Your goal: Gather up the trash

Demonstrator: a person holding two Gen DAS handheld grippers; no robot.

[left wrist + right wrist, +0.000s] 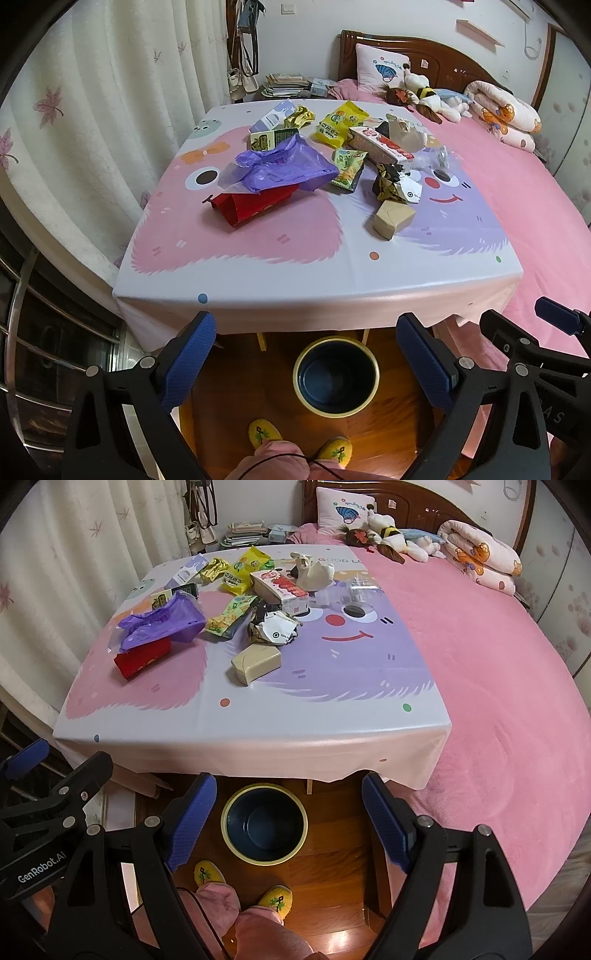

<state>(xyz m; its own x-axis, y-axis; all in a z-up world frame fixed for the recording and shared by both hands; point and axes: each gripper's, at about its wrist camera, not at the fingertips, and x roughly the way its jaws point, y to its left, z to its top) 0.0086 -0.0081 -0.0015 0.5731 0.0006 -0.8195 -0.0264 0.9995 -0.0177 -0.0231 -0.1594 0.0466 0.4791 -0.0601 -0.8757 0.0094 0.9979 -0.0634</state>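
Left gripper (pixel 306 354) and right gripper (pixel 288 812) held side by side near the tabletop's (pixel 258 280) front edge, jaws wide, gripping nothing. Trash scattered across the far half of the cartoon-printed cloth: crumpled purple plastic bag (pixel 280 170) lying partly over a red foil pouch (pixel 255 208), yellow snack packet (pixel 340 123), green snack packet (pixel 349 168), beige folded carton (pixel 391 219). Round dark-blue bin with a yellow rim (pixel 295 373) standing on the wooden floor (pixel 236 398) beneath the edge, near two yellow slippers (pixel 264 434).

Pink bed (pixel 480 664), pale curtains (pixel 92 110), wooden floor (pixel 332 867).
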